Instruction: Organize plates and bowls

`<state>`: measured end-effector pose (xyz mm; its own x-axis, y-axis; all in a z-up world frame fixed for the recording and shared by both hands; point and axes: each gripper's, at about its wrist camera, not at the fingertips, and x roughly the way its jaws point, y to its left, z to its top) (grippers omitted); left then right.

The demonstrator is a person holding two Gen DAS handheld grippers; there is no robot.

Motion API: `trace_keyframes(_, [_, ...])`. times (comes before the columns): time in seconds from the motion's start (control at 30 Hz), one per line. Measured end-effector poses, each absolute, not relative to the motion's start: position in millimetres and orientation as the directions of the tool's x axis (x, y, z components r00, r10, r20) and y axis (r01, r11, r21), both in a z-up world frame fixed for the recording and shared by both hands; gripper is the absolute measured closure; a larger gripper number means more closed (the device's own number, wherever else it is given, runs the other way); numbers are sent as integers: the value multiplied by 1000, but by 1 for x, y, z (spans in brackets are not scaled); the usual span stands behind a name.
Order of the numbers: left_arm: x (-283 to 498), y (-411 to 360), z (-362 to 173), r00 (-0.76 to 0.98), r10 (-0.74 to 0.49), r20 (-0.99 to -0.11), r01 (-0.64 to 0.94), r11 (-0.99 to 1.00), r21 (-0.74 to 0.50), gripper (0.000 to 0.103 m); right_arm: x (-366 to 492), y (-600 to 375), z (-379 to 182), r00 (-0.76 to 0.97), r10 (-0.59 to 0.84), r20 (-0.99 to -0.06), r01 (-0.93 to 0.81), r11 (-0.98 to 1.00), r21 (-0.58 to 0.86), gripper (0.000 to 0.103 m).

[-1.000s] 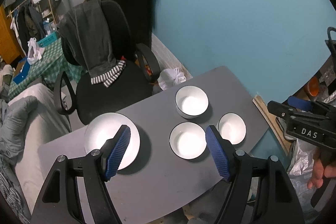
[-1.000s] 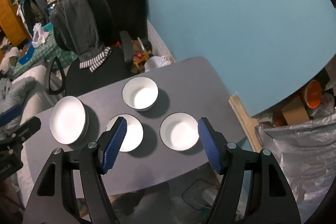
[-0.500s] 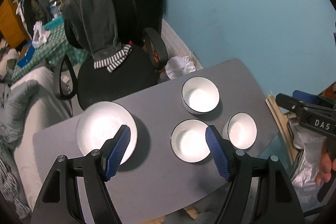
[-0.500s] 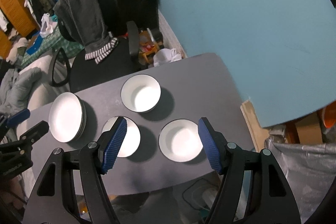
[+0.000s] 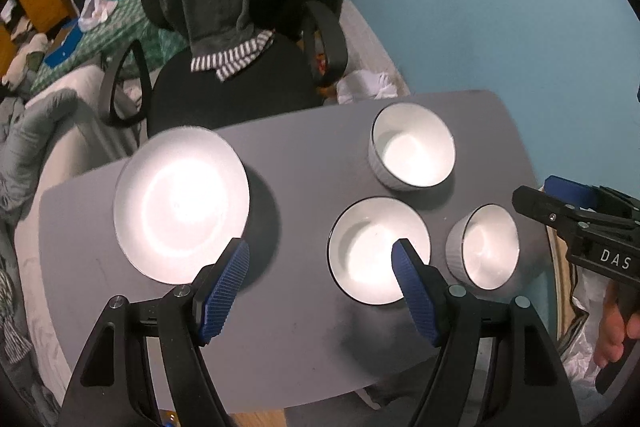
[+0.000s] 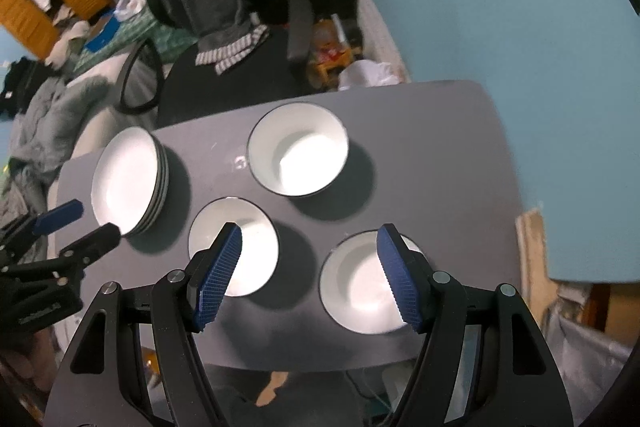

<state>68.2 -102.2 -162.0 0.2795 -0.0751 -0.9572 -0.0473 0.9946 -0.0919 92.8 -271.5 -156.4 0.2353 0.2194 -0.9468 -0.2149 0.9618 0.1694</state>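
On the grey table (image 5: 304,155) a stack of white plates (image 5: 180,203) sits at the left, and three white dark-rimmed bowls sit at the right: a far bowl (image 5: 412,151), a middle bowl (image 5: 368,251) and a right bowl (image 5: 486,247). My left gripper (image 5: 320,255) hangs open above the bare table between the plates and the middle bowl, holding nothing. My right gripper (image 6: 310,239) hangs open above the gap between the middle bowl (image 6: 256,247) and the right bowl (image 6: 360,291), also holding nothing. The plates (image 6: 124,183) and far bowl (image 6: 298,155) lie beyond it.
A black office chair (image 5: 224,95) with a grey garment draped over it stands behind the table. A blue wall (image 5: 500,7) rises at the right. Grey bedding (image 6: 52,123) lies at the left, and a plastic bag (image 5: 580,307) sits off the table's right edge.
Both grippers have come down toward the table, so the dishes look larger and nearer. Their jaws stand as wide as before. No dish has moved.
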Motion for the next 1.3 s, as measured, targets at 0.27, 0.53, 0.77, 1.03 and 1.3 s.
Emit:
trace_keyframes(0.27, [70,-101,-192,245,-60,-968,-90,992,-84,28,104,-257,-197,163,267,-950,-314,927,206,33])
trace_keyframes(0.53, [68,-96,-224,233,-105,-967,-137,981,-140,28,103,-243,-233,89,278,-957,-374,900,226,33])
trace_keyframes(0.77, [71,-92,-250,189,-113,-975,-165,976,-145,28,109,-234,-255,51,291,-955,-388,887,249,33])
trace_keyframes(1.03, [75,-100,-268,160,-94,-983,-159,980,-120,28,111,-226,-275,16,262,-965,-409,882,233,34])
trace_keyframes(1.3, [73,-102,-281,138,-103,-985,-181,975,-127,28,108,-222,-286,-20,261,-965,-444,863,242,42])
